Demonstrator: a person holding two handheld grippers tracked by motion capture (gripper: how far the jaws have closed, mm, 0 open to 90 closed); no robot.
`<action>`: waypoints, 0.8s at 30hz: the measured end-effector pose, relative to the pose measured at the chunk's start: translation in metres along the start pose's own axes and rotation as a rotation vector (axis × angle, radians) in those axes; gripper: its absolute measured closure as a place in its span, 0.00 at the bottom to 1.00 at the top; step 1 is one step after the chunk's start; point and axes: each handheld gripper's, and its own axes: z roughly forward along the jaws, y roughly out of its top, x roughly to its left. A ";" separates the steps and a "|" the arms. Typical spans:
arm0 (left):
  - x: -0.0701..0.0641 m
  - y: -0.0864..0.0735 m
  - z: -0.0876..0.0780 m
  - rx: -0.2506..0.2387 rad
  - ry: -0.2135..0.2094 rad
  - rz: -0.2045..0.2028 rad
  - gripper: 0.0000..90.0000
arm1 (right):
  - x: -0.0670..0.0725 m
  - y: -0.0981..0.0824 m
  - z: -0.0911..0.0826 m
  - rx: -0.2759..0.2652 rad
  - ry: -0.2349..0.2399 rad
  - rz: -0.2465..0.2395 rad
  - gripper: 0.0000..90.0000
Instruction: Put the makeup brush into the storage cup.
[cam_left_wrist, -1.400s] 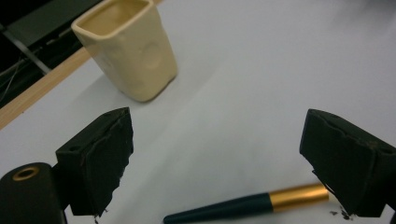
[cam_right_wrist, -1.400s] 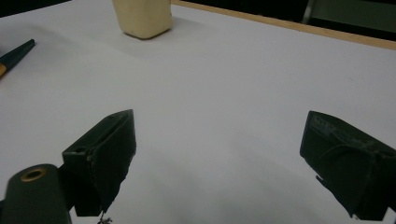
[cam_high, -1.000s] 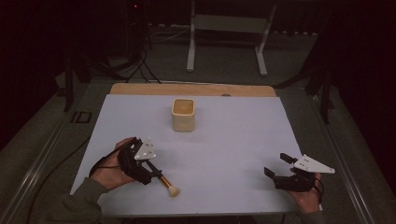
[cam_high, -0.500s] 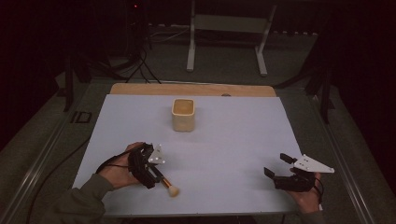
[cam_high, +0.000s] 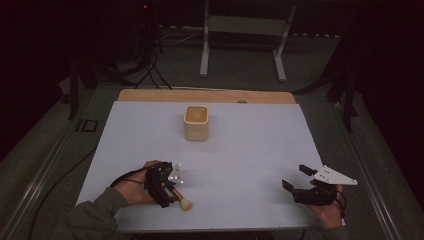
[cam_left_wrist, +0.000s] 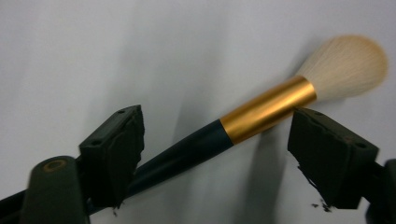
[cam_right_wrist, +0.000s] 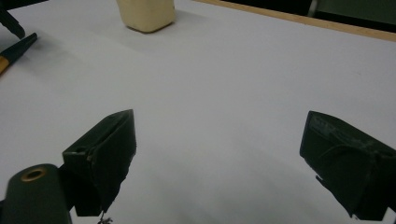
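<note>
Lying flat, one brush (cam_left_wrist: 243, 122), one cup (cam_high: 196, 123), two grippers

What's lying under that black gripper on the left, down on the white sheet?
A makeup brush with dark handle, gold metal band and cream bristles lies flat on the white sheet, between the left gripper's closing jaws, not yet pinched. In the high view the gripper hides most of its handle.

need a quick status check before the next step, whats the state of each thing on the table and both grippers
makeup brush: lying flat on the white table cover, handle between the left jaws, not yet clamped
left gripper: jaws open either side of the brush and just been closing
right gripper: jaws open, nothing between them, over bare cover
beige cup: upright, open top, apart from both grippers
</note>
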 end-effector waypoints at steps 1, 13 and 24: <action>0.000 0.000 0.002 0.010 -0.004 0.007 0.28 | 0.000 0.000 0.000 0.000 0.001 0.000 0.12; 0.007 0.011 0.009 0.044 -0.098 -0.038 0.81 | 0.000 0.000 0.001 0.005 0.006 0.003 0.12; 0.017 0.006 -0.007 0.006 -0.060 -0.135 0.83 | -0.001 -0.001 0.001 0.005 0.008 0.004 0.12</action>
